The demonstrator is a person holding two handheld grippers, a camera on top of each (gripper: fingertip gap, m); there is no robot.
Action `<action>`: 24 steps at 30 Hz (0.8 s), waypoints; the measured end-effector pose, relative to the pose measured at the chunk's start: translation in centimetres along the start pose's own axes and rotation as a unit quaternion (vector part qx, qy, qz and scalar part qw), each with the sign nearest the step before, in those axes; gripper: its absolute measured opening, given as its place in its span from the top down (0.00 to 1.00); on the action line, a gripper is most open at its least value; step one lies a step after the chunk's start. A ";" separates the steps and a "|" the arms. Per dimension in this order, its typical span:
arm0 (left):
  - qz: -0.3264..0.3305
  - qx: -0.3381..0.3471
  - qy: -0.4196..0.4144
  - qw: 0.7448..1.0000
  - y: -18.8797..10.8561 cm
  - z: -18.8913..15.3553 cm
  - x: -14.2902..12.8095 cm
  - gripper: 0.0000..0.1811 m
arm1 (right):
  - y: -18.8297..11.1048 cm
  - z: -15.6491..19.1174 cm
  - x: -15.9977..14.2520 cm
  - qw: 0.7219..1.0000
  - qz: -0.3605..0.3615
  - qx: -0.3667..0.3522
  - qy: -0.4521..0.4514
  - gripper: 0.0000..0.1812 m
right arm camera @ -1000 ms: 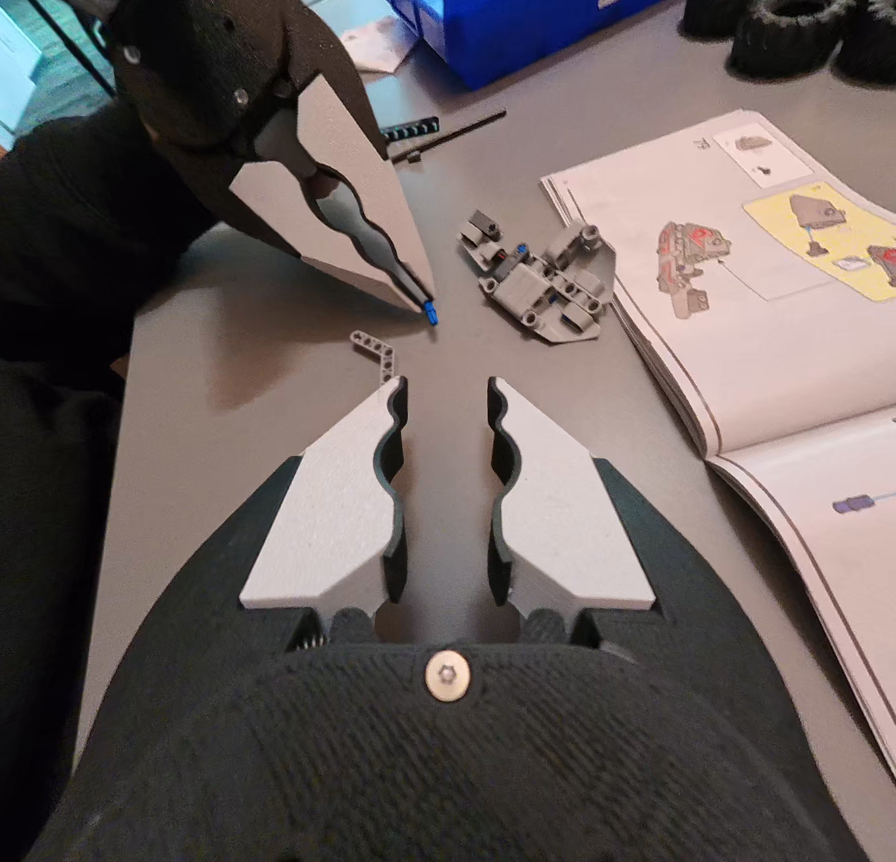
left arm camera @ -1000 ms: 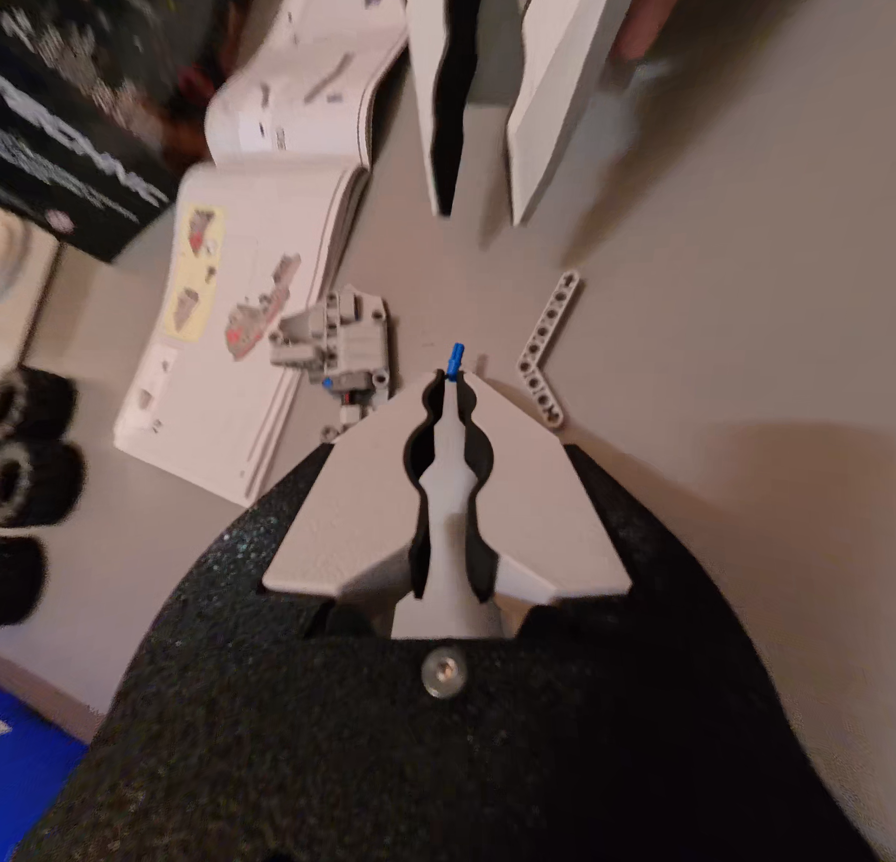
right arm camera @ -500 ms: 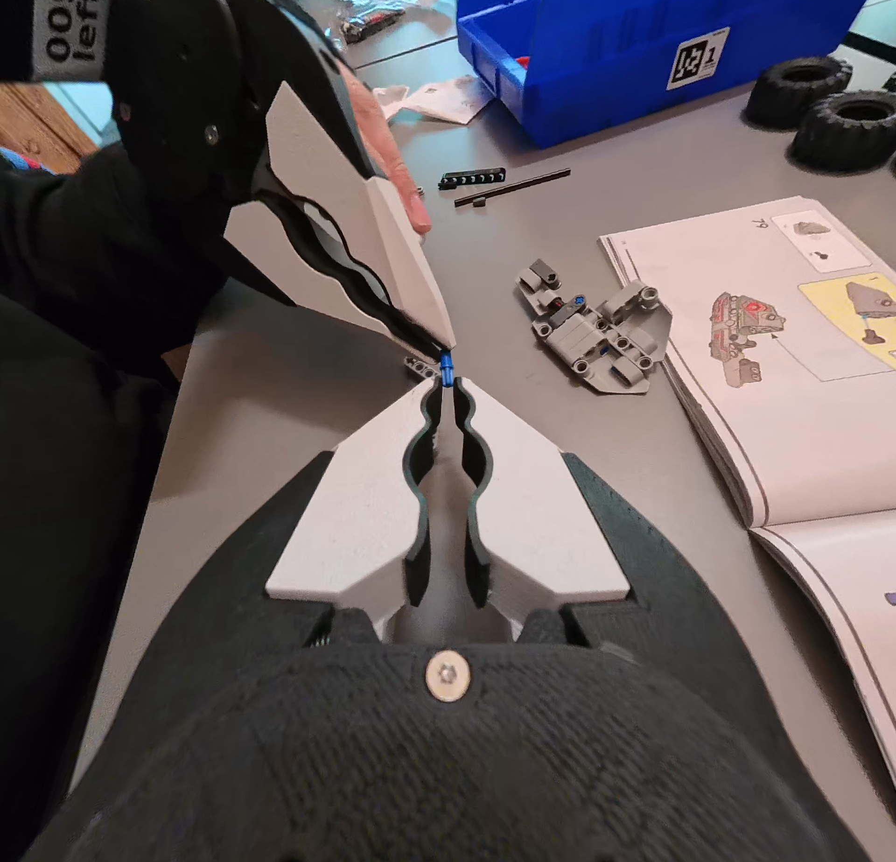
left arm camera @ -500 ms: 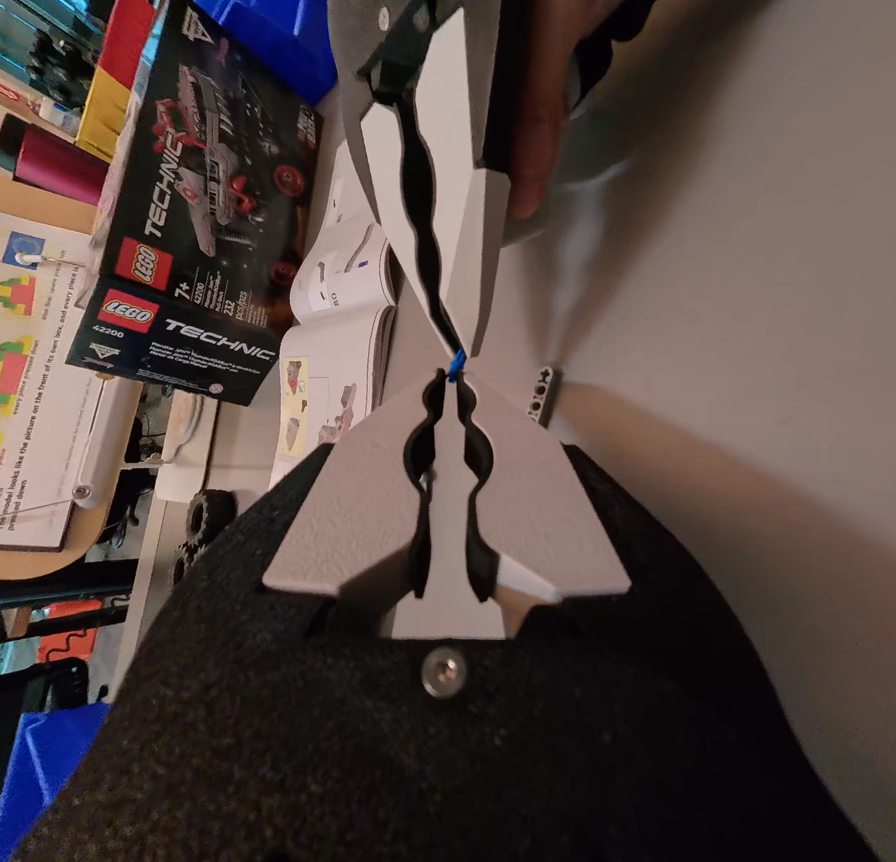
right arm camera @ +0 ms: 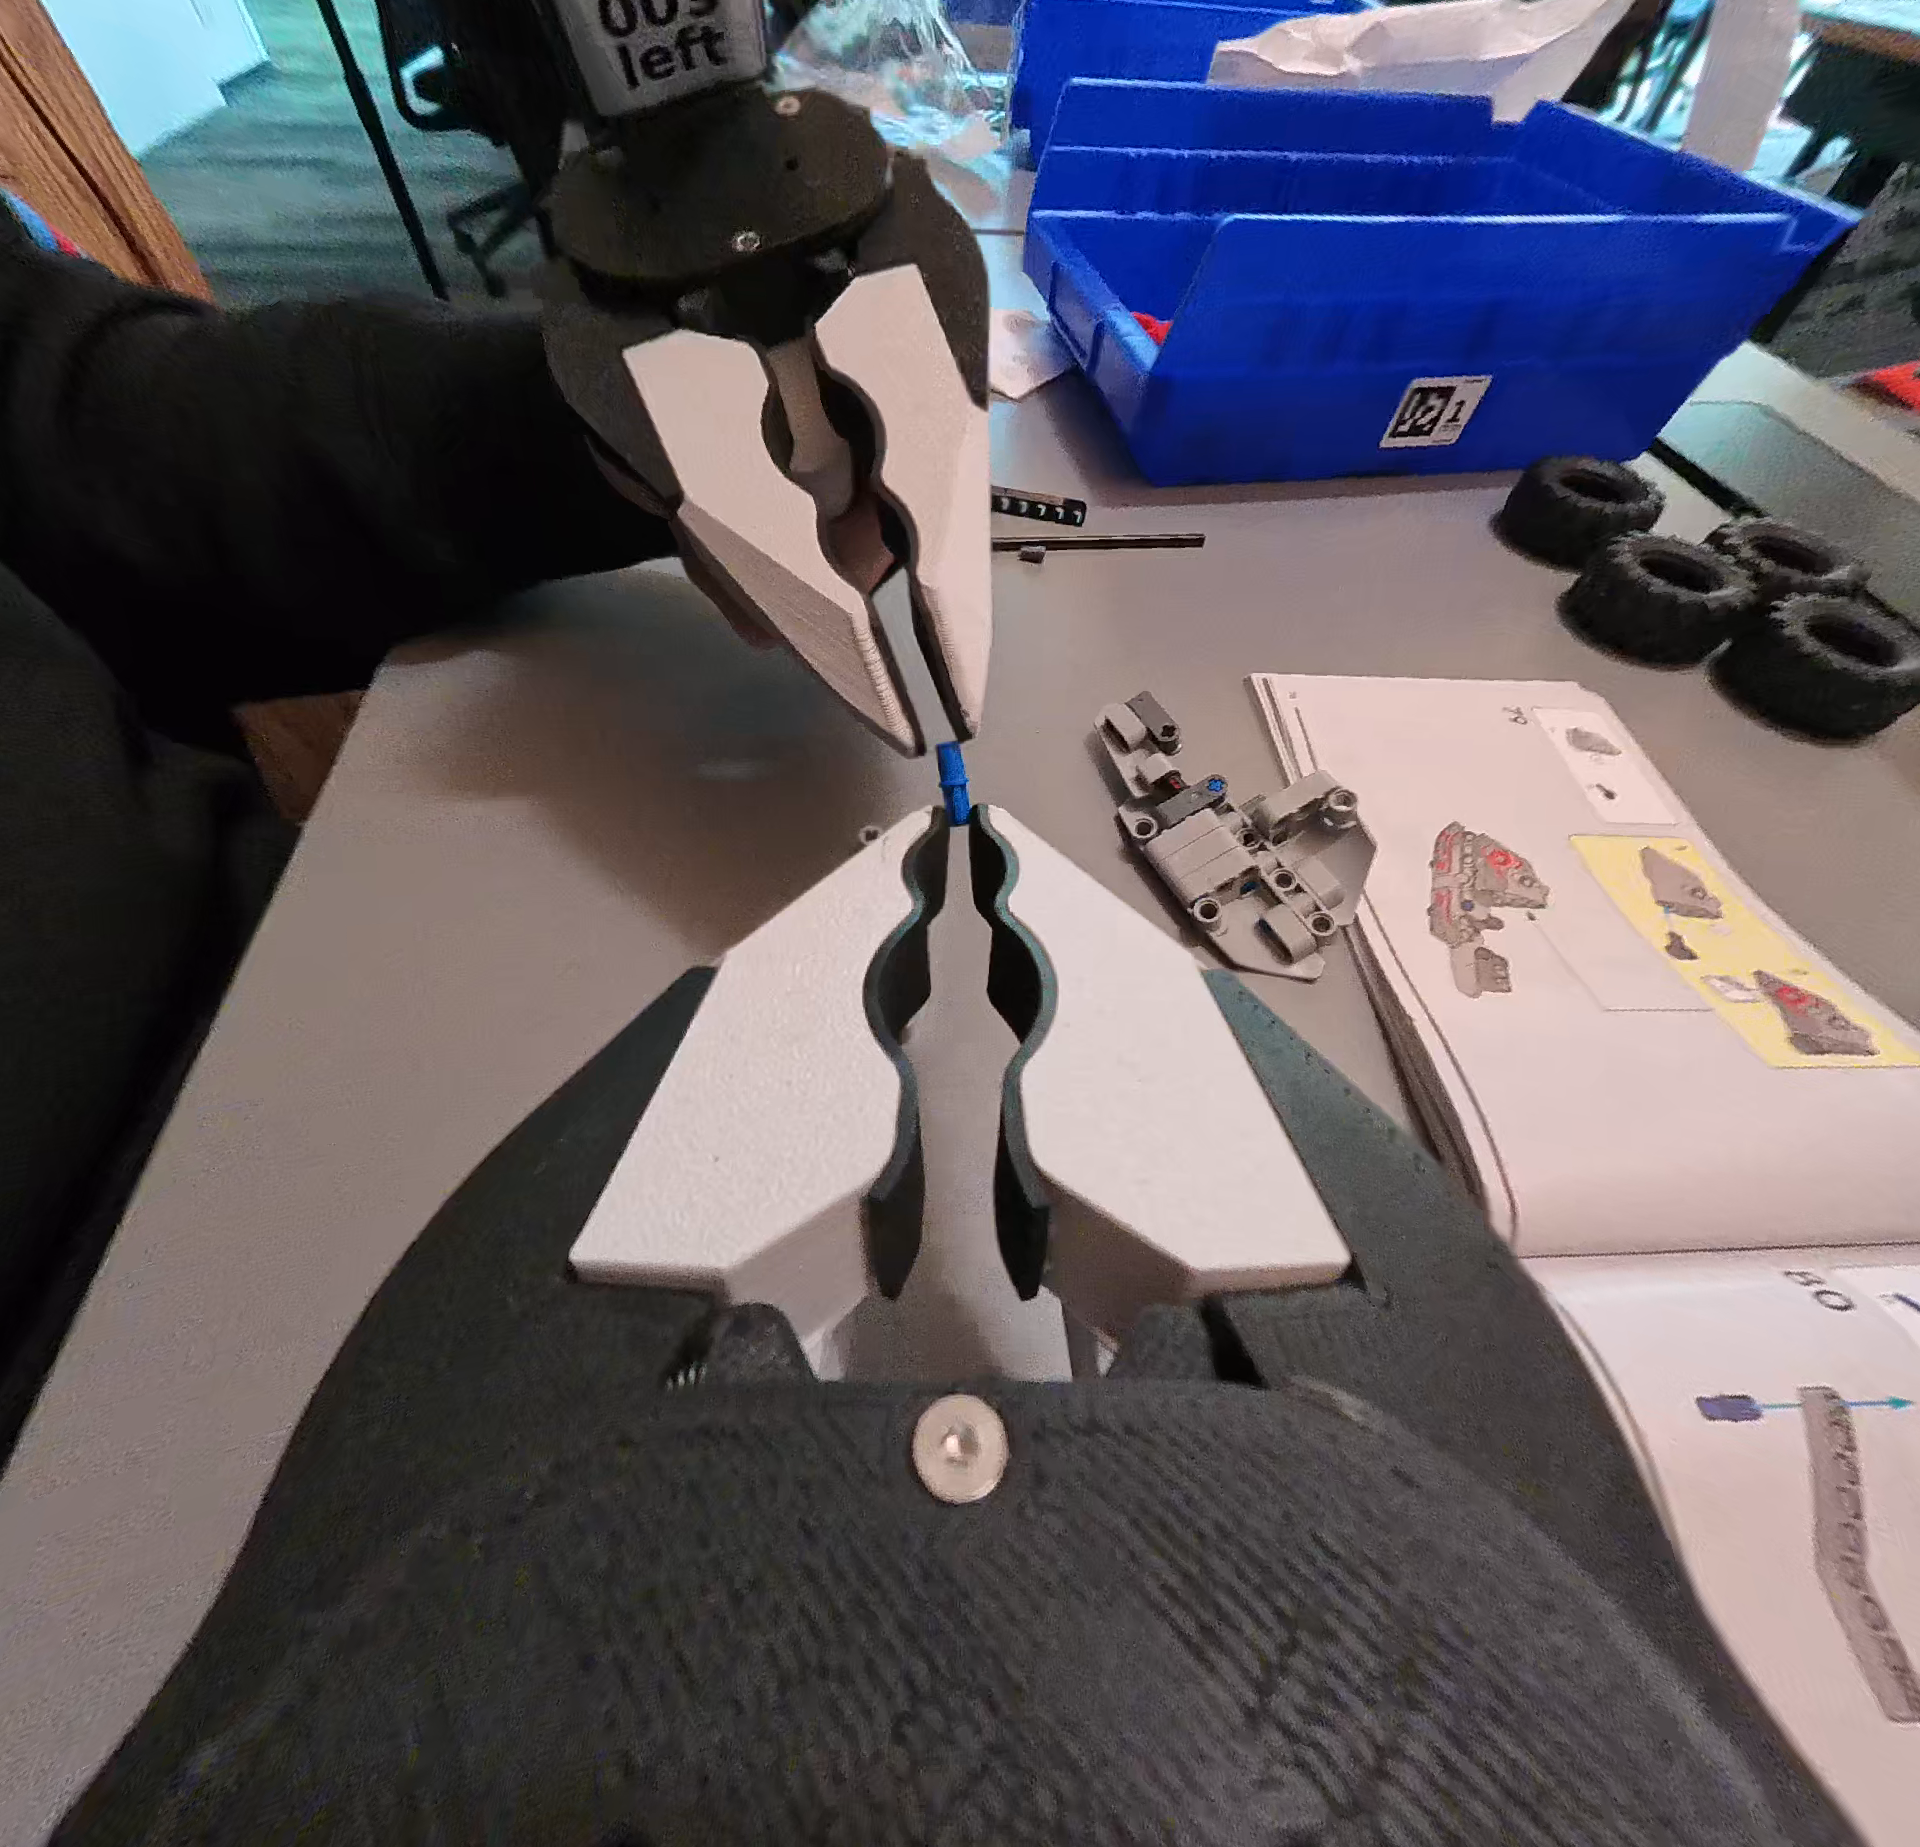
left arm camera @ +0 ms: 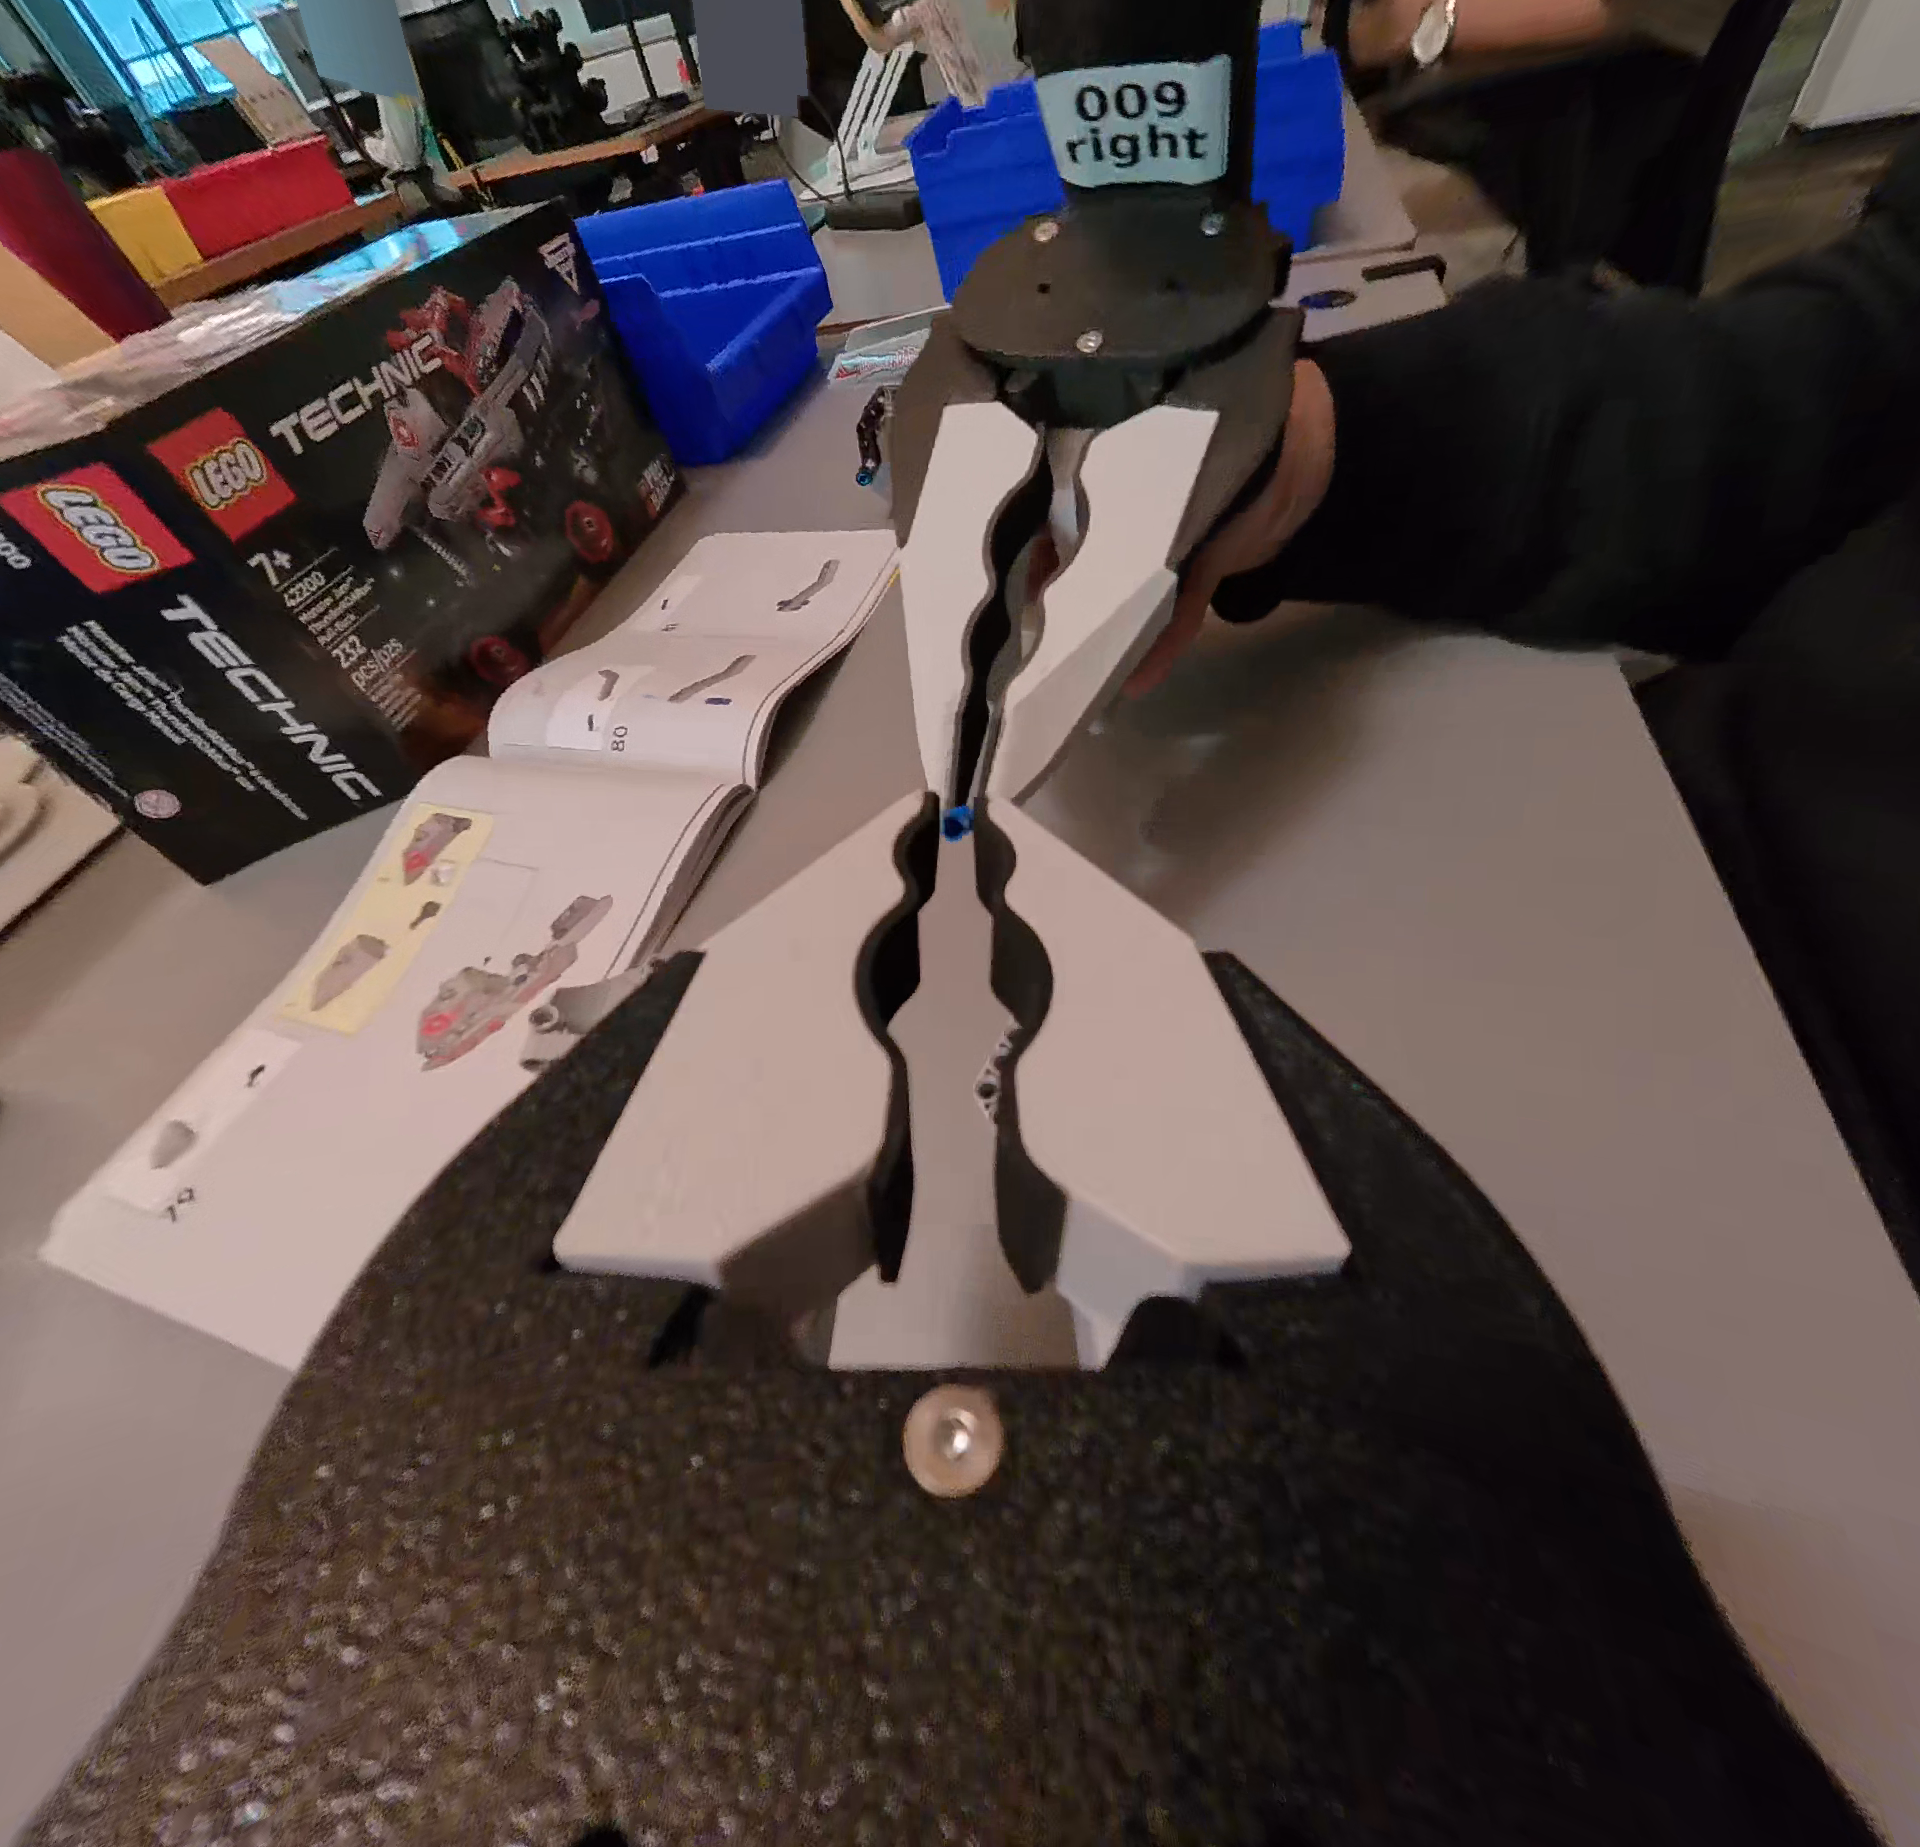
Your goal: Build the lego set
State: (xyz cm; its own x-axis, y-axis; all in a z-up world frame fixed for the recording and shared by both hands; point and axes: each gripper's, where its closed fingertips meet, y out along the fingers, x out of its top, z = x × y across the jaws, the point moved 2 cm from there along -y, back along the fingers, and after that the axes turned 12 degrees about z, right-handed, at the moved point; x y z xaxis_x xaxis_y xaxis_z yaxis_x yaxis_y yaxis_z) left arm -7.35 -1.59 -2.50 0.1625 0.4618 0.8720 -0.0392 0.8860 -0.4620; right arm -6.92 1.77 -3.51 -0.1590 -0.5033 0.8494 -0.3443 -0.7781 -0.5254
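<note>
Here the small blue pin (right arm camera: 953, 785) is in the air above the grey table (right arm camera: 499, 914), clamped at the very tips of the right gripper (right arm camera: 958, 818), whose fingers are pressed onto its lower end. The left gripper (right arm camera: 943, 737) points down at it from the far side, tip to tip; its tips have a narrow gap between them, and whether they touch the pin's upper end cannot be told. In the left wrist view the pin (left arm camera: 954, 821) shows between the slightly parted fingers of the left gripper (left arm camera: 956, 823), with the right gripper (left arm camera: 961, 798) just beyond. To the right on the table lies the partly built grey lego assembly (right arm camera: 1231, 852), beside the open instruction booklet (right arm camera: 1621, 1091). Farther right sit black tyres (right arm camera: 1704, 592), and beyond them a blue bin (right arm camera: 1382, 311). The set's box (left arm camera: 301, 571) stands at the far left.
</note>
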 end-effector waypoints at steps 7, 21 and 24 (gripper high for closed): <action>0.002 -0.009 -0.009 1.000 0.3 -0.2 -0.3 0.99 | 0.0 0.2 0.3 1.000 -0.015 -0.003 -0.015 0.99; 0.159 -0.132 0.064 0.976 2.3 -1.9 -3.6 0.99 | 1.2 1.1 -4.9 0.985 0.158 0.017 0.067 0.86; 0.192 -0.161 0.083 0.965 2.7 -1.6 -3.8 0.99 | 2.1 1.5 -5.2 0.984 0.169 0.008 0.050 0.85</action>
State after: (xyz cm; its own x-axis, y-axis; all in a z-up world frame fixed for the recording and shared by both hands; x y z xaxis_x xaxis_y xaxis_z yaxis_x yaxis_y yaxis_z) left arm -6.55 -1.04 -7.35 0.3538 0.7163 0.6015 0.1760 0.5806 -0.7949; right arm -5.38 2.20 -9.08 -0.3520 -0.6962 0.6256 -0.2414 -0.5782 -0.7793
